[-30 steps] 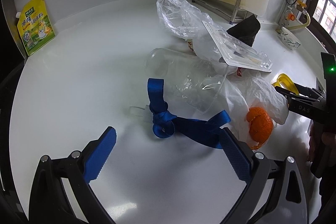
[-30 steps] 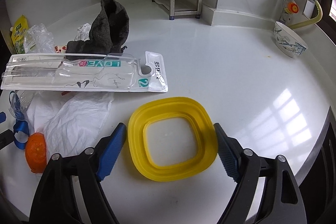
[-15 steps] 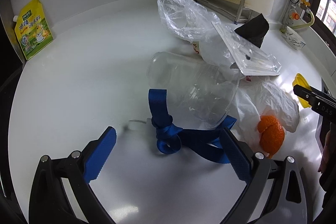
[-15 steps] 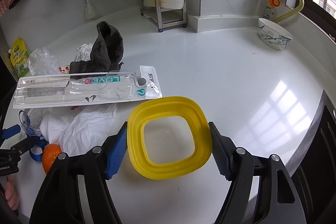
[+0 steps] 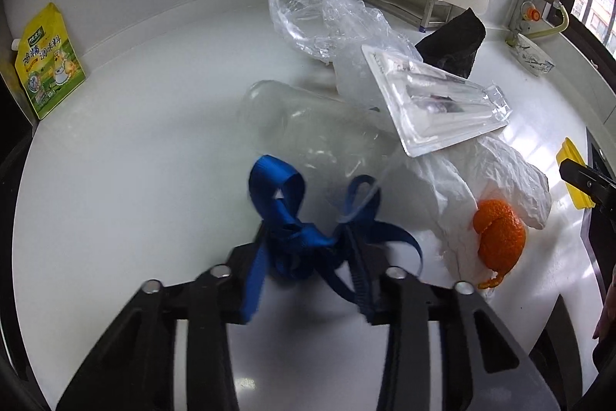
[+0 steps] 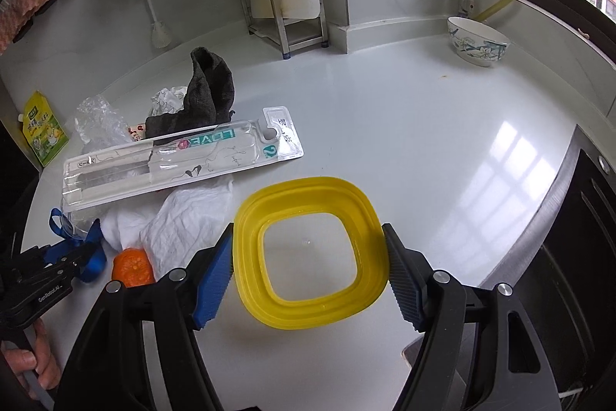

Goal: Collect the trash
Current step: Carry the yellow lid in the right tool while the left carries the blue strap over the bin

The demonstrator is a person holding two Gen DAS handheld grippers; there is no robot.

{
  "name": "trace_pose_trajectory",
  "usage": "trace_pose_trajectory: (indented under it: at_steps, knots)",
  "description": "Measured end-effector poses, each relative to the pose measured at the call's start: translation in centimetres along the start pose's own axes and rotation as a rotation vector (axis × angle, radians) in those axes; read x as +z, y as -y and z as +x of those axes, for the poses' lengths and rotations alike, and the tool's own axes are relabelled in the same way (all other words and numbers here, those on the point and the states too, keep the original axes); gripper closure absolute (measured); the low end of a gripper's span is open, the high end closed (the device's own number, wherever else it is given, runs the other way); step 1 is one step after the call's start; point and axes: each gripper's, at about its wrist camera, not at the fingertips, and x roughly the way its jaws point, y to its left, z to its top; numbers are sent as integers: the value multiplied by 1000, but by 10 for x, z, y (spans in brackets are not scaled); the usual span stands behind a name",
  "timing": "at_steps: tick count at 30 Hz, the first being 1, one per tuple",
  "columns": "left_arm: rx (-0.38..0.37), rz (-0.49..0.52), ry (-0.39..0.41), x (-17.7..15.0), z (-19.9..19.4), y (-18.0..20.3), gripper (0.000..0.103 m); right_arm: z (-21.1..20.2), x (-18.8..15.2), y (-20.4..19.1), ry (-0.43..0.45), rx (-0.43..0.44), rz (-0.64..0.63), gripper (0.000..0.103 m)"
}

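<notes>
My left gripper is shut on the knot of a blue strap tied to a clear plastic bottle lying on the white counter. Beside it lie an orange peel, a white plastic bag, a clear blister pack and a crumpled clear bag. My right gripper is shut on a yellow square frame, its fingers pressed against both sides, held just above the counter. The left gripper with the strap shows at the left in the right wrist view.
A dark grey cloth lies behind the blister pack. A yellow-green pouch leans at the far left wall. A patterned bowl stands at the back right, a metal rack at the back. The counter's edge runs along the right.
My left gripper moved forward and closed on the blue strap's knot. My right gripper closed on the yellow frame and raised it slightly.
</notes>
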Motion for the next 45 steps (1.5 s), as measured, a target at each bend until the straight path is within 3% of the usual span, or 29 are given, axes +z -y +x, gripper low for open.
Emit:
trace_pose_trajectory:
  at_steps: [12, 24, 34, 45]
  knots:
    - [59, 5, 12, -13, -40, -28, 79, -55, -29, -2, 11, 4, 92, 33]
    - [43, -1, 33, -40, -88, -30, 79, -124, -64, -7, 49, 5, 93, 33]
    - [-17, 78, 47, -81, -141, 9, 79, -171, -115, -14, 32, 40, 99, 33]
    - [-163, 233, -1, -139, -163, 81, 79, -194, -198, -4, -47, 52, 152, 33]
